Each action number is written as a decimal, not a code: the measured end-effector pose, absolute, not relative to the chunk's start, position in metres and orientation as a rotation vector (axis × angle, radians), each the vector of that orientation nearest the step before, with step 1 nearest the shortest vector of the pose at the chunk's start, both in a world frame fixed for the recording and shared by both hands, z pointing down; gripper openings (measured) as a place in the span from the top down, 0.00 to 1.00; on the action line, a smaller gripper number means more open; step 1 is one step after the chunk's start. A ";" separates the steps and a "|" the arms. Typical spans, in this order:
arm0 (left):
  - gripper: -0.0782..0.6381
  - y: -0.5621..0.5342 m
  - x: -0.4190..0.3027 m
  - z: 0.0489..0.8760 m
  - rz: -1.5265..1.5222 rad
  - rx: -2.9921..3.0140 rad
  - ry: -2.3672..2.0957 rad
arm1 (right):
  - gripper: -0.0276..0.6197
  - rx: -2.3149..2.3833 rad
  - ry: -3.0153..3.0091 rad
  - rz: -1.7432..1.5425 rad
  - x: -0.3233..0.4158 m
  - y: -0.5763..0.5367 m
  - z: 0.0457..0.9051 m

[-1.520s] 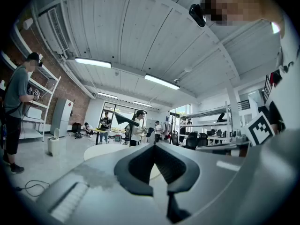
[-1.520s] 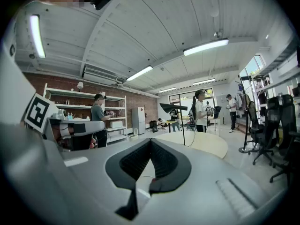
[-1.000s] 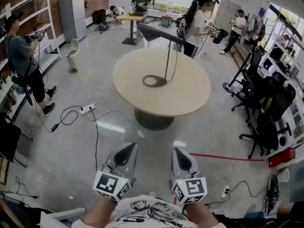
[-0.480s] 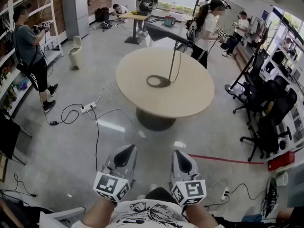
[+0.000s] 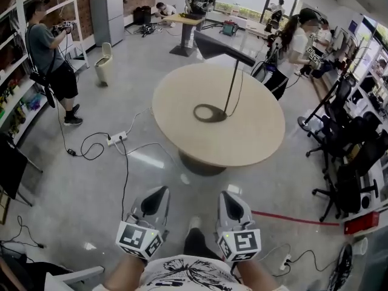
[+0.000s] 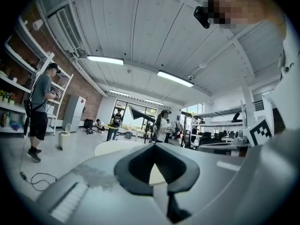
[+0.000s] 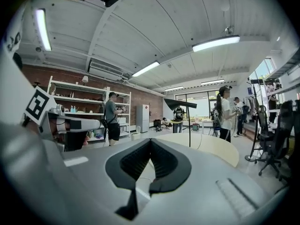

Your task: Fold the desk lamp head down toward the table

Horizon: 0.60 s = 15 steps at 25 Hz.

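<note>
The black desk lamp stands on the round beige table [image 5: 242,139] ahead of me: a ring base [image 5: 210,112], a thin upright pole [image 5: 232,83] and a flat head [image 5: 221,46] held up high and slanting. It also shows far off as the lamp head [image 6: 140,114] in the left gripper view and the lamp head [image 7: 179,103] in the right gripper view. My left gripper [image 5: 162,190] and right gripper [image 5: 225,194] hang side by side close to my body, well short of the table. Both are shut with nothing between the jaws.
A power strip [image 5: 115,139] and loose cables lie on the floor left of the table. Office chairs [image 5: 354,156] crowd the right side, and a red tape line [image 5: 291,216] runs there. A person [image 5: 51,56] stands by shelves at left, another person [image 5: 291,53] behind the table.
The table and lamp have shifted right and a little nearer in the head view. The person behind the table has stepped to the right. Both grippers stay shut in the same place.
</note>
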<state>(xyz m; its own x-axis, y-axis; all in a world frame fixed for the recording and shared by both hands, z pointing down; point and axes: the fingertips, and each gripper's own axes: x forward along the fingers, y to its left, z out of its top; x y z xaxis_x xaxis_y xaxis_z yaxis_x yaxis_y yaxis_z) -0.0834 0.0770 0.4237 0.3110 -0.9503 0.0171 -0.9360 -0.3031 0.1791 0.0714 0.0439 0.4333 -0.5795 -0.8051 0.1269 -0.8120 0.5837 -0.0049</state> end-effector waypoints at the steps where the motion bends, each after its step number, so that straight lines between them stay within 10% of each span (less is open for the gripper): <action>1: 0.88 0.063 -0.084 0.423 -0.139 2.412 -1.760 | 0.95 1.372 -2.703 0.081 0.070 0.029 0.432; 15: 0.88 -0.133 -0.067 0.401 -0.133 2.407 -1.836 | 0.94 1.332 -2.749 0.159 0.094 -0.187 0.419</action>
<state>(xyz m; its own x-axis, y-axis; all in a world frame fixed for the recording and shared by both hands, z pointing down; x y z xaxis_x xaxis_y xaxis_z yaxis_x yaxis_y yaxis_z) -0.0669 -0.1332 0.4014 0.2642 -0.9645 -0.0024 -0.9548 -0.2619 0.1409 0.0940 -0.1870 0.4195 -0.6178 -0.7772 0.1191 -0.7858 0.6159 -0.0571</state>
